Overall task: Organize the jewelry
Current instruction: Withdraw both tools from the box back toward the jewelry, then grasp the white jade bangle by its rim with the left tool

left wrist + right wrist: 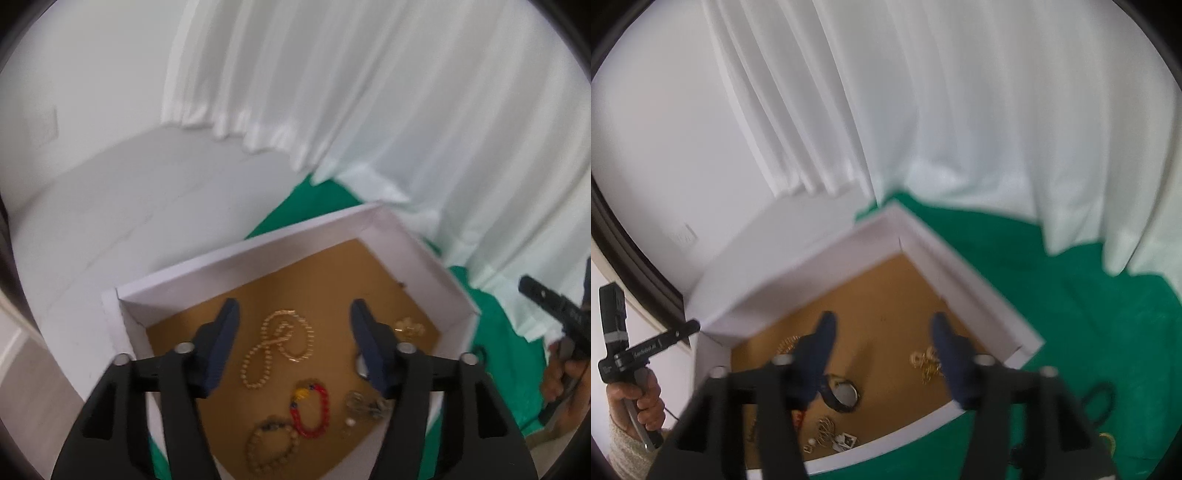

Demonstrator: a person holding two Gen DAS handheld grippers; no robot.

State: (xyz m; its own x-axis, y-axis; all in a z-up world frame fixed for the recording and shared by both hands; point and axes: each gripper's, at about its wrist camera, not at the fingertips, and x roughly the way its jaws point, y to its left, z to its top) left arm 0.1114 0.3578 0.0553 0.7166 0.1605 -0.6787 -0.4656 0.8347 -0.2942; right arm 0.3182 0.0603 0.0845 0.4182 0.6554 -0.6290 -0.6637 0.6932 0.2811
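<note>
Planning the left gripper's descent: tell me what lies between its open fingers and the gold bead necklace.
Nothing: in the left wrist view the left gripper frames the gold bead necklace over bare brown box floor.

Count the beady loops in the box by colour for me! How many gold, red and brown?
Left wrist view, inside the white box:
Gold bead necklace: 1
Red bead bracelet: 1
Brown bead bracelet: 1
Total: 3
The other small pieces are too blurred to sort.
</note>
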